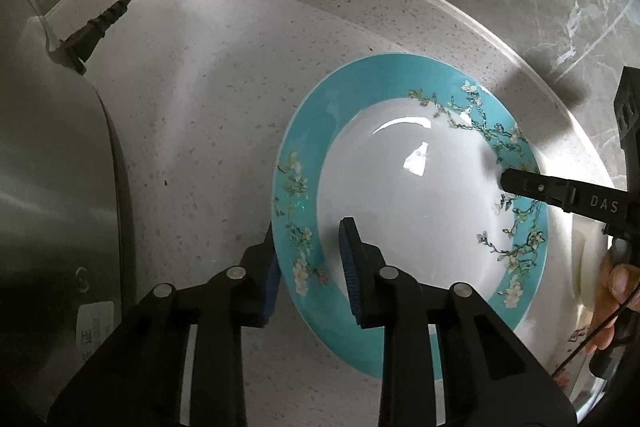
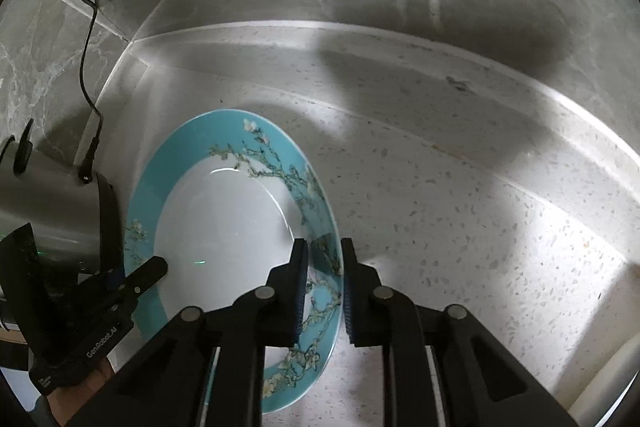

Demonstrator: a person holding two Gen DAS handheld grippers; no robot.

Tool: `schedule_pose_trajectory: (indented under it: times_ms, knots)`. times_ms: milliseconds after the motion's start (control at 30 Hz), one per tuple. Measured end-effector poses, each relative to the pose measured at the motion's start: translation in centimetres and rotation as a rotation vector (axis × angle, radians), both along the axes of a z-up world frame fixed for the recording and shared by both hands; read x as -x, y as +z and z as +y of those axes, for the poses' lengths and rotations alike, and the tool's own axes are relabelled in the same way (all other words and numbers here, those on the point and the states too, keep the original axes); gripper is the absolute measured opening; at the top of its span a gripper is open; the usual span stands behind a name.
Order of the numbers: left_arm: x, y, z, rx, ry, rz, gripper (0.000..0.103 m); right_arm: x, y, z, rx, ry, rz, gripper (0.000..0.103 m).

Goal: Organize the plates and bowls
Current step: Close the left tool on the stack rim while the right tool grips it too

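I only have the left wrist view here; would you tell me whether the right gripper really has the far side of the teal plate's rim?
Observer: Yes. In the right wrist view the right gripper has one finger inside the plate and one outside, closed on the flowered rim.
Operator: Thanks. Is anything close beyond that right side?
Observer: Only bare speckled counter running to the raised back edge.
Operator: And how near is the appliance to the plate?
Observer: The steel appliance sits right beside the rim where the left gripper is clamped, with its black cord running up the wall.
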State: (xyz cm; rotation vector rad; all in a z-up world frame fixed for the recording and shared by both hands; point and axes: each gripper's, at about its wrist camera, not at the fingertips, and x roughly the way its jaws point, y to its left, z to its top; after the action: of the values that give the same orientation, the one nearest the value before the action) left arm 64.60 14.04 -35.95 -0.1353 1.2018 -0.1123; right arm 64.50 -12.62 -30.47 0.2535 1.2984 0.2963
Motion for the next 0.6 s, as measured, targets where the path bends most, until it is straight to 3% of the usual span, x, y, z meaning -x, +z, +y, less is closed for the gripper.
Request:
schedule_pose_trajectory:
  times_ms: [600]
  knots:
    - [2.3, 2.8, 0.4, 0.032, -0.049, -0.036, 0.021, 3.3, 2.9, -2.1, -0.022, -0.093, -0.029, 0.014]
